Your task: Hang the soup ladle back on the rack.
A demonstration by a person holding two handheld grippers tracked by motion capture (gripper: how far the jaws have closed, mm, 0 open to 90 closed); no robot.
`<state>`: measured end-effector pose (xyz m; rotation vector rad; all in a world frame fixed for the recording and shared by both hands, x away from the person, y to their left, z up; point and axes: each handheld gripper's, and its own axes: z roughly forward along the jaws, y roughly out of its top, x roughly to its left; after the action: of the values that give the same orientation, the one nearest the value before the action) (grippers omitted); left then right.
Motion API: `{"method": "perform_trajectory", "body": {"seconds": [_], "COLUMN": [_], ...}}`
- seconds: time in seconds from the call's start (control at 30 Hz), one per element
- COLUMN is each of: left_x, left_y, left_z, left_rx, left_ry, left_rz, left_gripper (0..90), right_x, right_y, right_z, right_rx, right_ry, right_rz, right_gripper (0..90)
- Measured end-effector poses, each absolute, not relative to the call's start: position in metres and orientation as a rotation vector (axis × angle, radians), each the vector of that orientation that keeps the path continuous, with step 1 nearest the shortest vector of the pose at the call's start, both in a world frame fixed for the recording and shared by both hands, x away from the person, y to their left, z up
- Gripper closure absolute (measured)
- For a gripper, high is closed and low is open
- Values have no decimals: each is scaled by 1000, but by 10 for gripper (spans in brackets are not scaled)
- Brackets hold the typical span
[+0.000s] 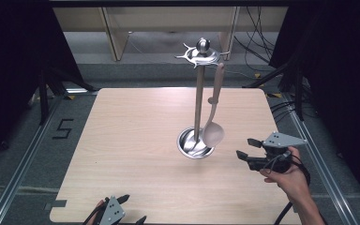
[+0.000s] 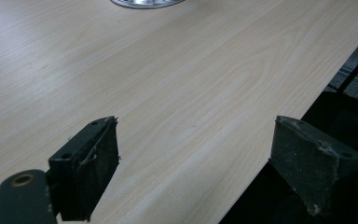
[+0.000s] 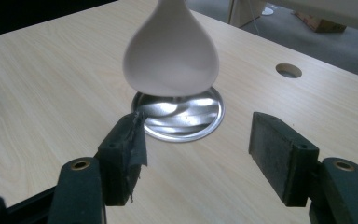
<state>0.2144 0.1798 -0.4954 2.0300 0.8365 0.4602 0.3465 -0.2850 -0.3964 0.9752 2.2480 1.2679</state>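
While cropped, ladle handle, stand base

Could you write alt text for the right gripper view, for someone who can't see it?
A pale ladle bowl hangs just above the shiny round base of a metal stand on a light wooden table. The right gripper is open, its two black jaws wide apart with nothing between them.
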Motion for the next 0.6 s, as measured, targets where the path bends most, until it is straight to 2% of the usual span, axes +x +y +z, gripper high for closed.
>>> {"method": "perform_trajectory", "body": {"seconds": [0.6], "left_x": [215], "left_y": [179], "left_z": [-495], "left_rx": [2028], "left_ry": [832], "left_rz": [467], "left_gripper": [147], "right_x": [339], "right_y": [-293], "right_z": [-413], "right_rx": [1002], "right_ry": [2275], "right_rz": [1251], "right_gripper": [367]}}
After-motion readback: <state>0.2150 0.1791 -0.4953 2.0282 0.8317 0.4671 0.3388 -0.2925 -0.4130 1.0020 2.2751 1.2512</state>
